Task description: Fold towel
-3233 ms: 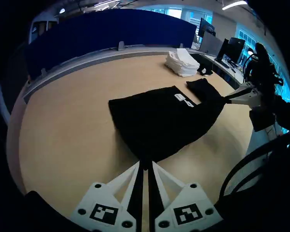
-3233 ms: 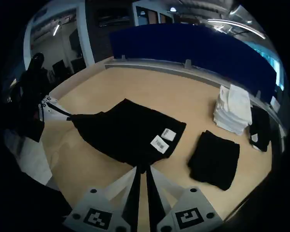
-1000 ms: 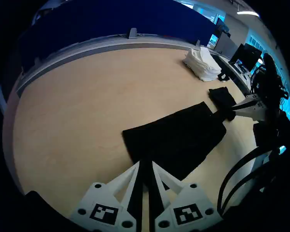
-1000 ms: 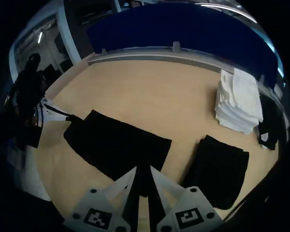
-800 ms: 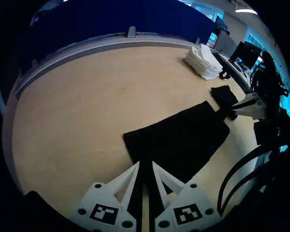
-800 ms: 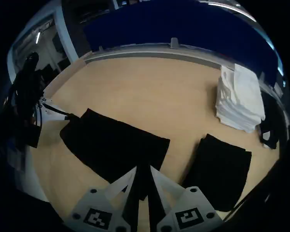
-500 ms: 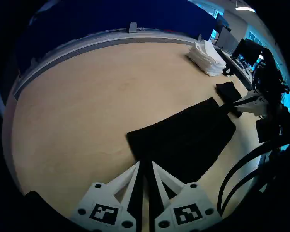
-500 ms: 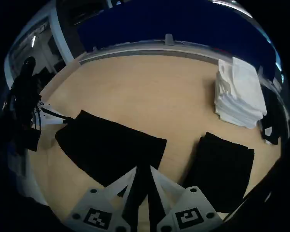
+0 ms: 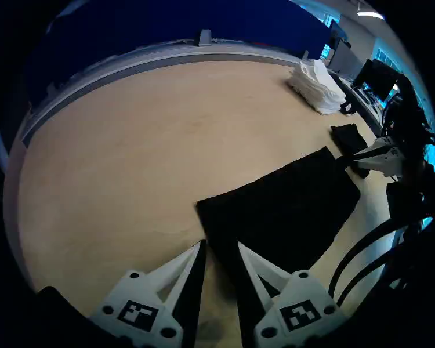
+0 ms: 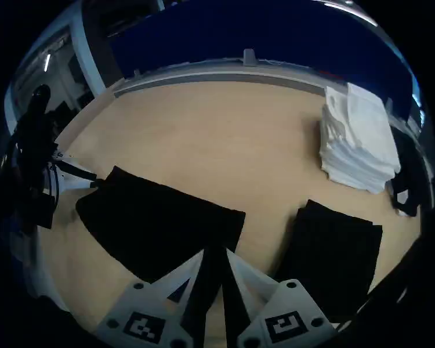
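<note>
- Towel: black, soft and matte, it lies flat as a folded rectangle near the pale wood table's near edge; further folds probably remain.
- Your left gripper is spread at one near corner, holding nothing.
- Your right gripper pinches the other corner.

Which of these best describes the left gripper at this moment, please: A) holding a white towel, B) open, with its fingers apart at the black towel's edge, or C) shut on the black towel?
B: the left gripper shows a clear gap between its two fingers, and the black towel lies in that gap unpinched.
</note>
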